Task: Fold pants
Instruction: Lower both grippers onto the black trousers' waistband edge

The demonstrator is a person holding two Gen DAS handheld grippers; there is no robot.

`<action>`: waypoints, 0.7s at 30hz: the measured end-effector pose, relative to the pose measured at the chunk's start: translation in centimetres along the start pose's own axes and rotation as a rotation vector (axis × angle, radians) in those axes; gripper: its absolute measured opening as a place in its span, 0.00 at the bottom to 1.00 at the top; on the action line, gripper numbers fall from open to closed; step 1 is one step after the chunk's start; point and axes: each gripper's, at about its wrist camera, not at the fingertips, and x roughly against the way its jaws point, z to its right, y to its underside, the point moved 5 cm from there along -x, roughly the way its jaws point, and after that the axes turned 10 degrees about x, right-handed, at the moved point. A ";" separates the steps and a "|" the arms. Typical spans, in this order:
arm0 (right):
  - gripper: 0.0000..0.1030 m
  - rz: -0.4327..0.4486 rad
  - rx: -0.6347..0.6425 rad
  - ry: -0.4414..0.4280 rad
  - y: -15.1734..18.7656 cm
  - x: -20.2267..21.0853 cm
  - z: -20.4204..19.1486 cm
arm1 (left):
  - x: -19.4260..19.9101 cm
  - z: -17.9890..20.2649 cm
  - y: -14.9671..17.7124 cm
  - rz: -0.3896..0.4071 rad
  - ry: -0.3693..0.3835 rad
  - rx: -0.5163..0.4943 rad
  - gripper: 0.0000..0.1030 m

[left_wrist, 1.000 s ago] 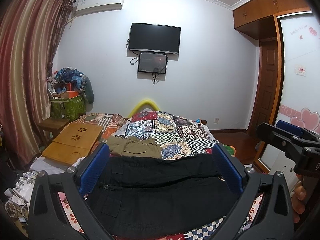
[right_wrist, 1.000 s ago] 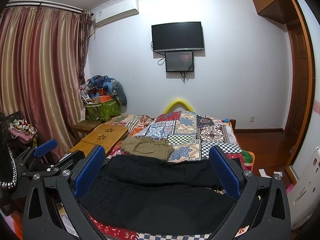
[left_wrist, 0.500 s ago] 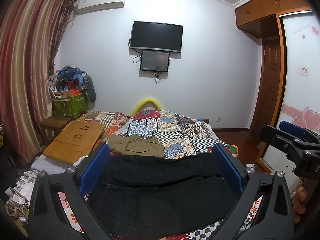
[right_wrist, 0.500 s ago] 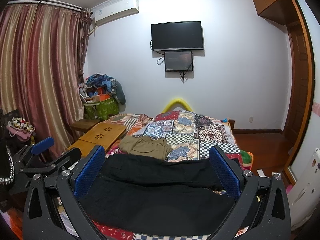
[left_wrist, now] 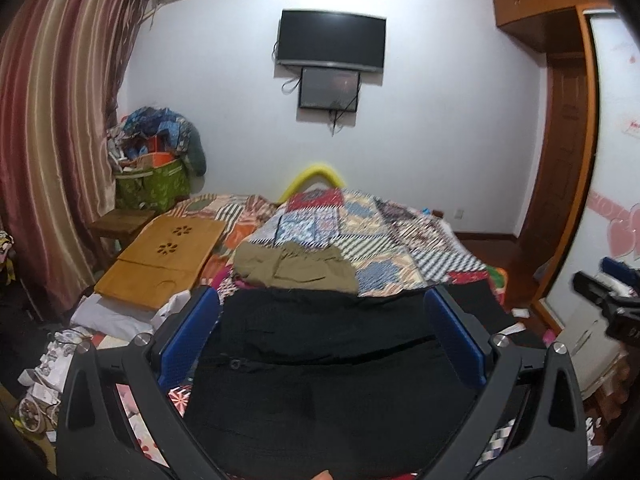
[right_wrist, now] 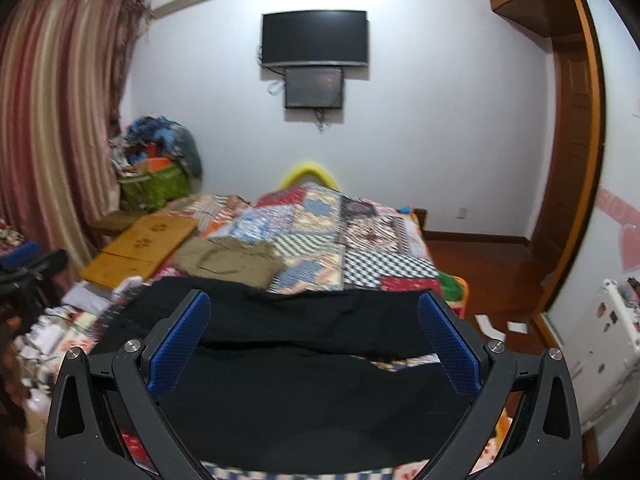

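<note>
Black pants [left_wrist: 320, 360] lie spread flat across the near end of the bed; they also show in the right wrist view [right_wrist: 312, 368]. My left gripper [left_wrist: 322, 312] is open and empty, its blue pads wide apart above the pants. My right gripper [right_wrist: 314, 312] is open and empty too, hovering above the pants' right part. The right gripper also shows at the right edge of the left wrist view [left_wrist: 608, 300]. The left gripper shows at the left edge of the right wrist view [right_wrist: 28, 268].
Folded olive pants [left_wrist: 296, 266] lie beyond the black pants on a patchwork quilt [left_wrist: 380, 232]. A wooden lap table [left_wrist: 164, 256] sits on the bed's left. Clutter [left_wrist: 52, 364] lies at the near left. A wardrobe [left_wrist: 612, 200] and bare floor [right_wrist: 480, 264] are to the right.
Both grippers have moved forward and lower towards the black pants, and the right one has swung to the right. Both stay open and empty.
</note>
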 end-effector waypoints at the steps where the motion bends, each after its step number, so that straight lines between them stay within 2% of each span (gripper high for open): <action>1: 1.00 -0.006 -0.002 0.017 0.2 -0.3 0.5 | -0.9 -0.5 0.1 -0.016 -0.019 -0.004 1.00; 7: 1.00 -0.088 0.006 0.079 1.3 -2.6 3.9 | -6.0 -3.3 0.2 -0.095 -0.065 0.011 1.00; 12: 1.00 -0.148 -0.046 0.036 2.2 -5.7 6.7 | -11.0 -5.9 0.0 -0.168 -0.087 0.048 1.00; 17: 1.00 -0.219 -0.037 0.090 3.3 -9.0 9.3 | -16.8 -8.5 0.1 -0.253 -0.137 0.043 1.00; 21: 1.00 -0.248 -0.025 0.162 4.2 -10.8 11.5 | -21.3 -10.3 0.8 -0.337 -0.177 0.039 0.87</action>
